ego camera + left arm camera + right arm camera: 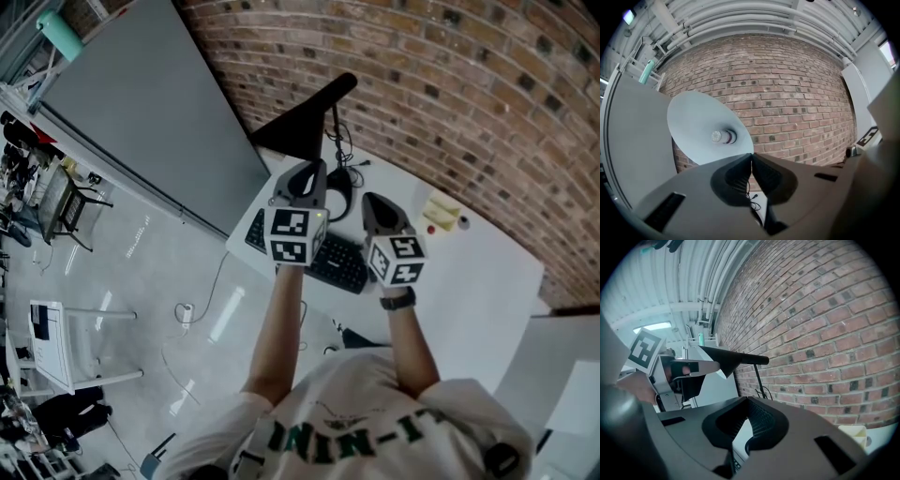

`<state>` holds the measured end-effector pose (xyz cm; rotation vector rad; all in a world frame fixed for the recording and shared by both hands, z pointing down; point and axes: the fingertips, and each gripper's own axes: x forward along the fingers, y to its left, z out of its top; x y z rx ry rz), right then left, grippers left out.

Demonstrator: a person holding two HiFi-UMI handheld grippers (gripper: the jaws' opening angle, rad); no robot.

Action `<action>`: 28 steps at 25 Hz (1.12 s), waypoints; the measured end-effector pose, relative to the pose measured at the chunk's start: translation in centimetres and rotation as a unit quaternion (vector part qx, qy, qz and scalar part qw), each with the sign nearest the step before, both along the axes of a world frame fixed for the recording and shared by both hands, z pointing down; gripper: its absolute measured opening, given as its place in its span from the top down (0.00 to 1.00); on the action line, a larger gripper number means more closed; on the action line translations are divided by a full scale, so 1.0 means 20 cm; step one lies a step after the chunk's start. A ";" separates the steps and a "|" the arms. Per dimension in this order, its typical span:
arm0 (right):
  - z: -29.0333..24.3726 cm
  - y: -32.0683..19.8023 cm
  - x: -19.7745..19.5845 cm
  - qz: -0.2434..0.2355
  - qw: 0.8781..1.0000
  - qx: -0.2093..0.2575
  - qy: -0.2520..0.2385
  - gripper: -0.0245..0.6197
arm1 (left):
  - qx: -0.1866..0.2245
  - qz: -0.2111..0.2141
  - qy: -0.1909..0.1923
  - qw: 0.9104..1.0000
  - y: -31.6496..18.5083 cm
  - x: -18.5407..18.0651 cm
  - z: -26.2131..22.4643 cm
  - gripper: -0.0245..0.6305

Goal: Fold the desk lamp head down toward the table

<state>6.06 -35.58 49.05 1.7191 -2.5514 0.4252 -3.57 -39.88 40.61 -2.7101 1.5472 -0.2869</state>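
Person: white shirt (375, 412) at the bottom of the head view, both forearms raised over the table.
Left gripper (312, 172): jaws pressed together on nothing, tips just under the lamp's shade and apart from it.
Right gripper (371, 200): jaws also together and empty, beside the left one, further from the lamp.
Lamp (305, 117): at the back of the table by the brick wall, past the keyboard (339, 265). Its black cone shade is raised and tilted on a thin stem (759, 380); the base is mostly hidden.
Shade inside (698, 126): white, with a bare bulb (717, 137) at its centre.
Handling: probably light, stiff sheet metal with smooth paint, so pads could slip. The joint likely resists, and a light base may tip. The bulb is fragile, so keep off it.
Hold: the shade's rim or its neck by the stem looks best, with the other gripper steadying the stem.
Table (478, 281): white and smooth, with a cable (342, 159) and yellow notes (441, 211).
Room: brick wall (450, 84), grey panel (141, 112), glossy floor (141, 272), chair (70, 202), ceiling pipes (740, 18).
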 end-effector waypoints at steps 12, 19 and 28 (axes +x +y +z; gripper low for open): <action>0.06 -0.01 0.00 0.000 1.000 -0.013 -0.002 0.96 | -0.009 0.000 0.004 1.000 0.00 0.01 0.09 0.96; 0.09 0.00 0.03 0.003 1.000 -0.019 -0.003 0.96 | -0.022 -0.002 0.010 1.000 -0.01 0.03 0.16 0.96; 0.13 -0.02 0.06 0.006 1.000 -0.029 -0.003 0.96 | -0.052 0.000 0.025 0.998 -0.04 0.05 0.31 0.96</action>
